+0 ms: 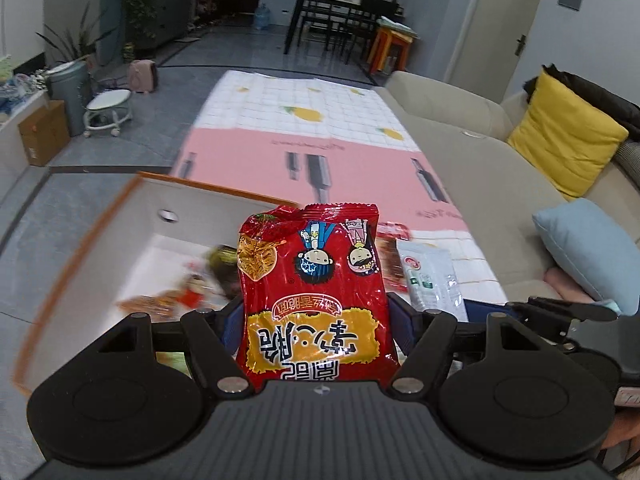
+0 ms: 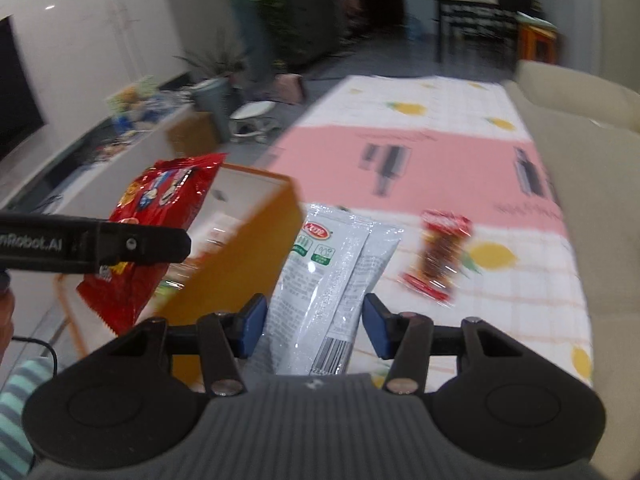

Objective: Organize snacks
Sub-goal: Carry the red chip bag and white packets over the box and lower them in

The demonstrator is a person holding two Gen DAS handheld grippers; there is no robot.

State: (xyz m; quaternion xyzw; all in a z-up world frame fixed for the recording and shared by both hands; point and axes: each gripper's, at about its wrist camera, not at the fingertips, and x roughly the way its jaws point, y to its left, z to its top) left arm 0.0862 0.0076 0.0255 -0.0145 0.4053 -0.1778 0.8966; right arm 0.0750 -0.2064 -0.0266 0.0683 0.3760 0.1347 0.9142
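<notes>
A red noodle-snack bag [image 1: 312, 292] with cartoon figures stands upside down between the blue pads of my left gripper [image 1: 316, 320], which is shut on it above the table. Left of it is an orange box [image 1: 100, 216] with a white inside, holding several blurred snacks. In the right wrist view a white packet [image 2: 332, 280] sits sharp between the pads of my right gripper [image 2: 316, 324], shut on it, beside the box's orange wall [image 2: 240, 264]. The red bag [image 2: 160, 216] hangs over the box. A red-brown packet [image 2: 440, 256] lies on the tablecloth.
The table wears a pink and white lemon-print cloth [image 1: 320, 152]. A beige sofa [image 1: 480, 168] with yellow [image 1: 560, 136] and blue [image 1: 588, 248] cushions runs along its right side. Across the floor stand a white stool [image 1: 108, 112] and a cardboard box [image 1: 44, 132]. A striped sleeve [image 2: 16, 408] shows at the lower left.
</notes>
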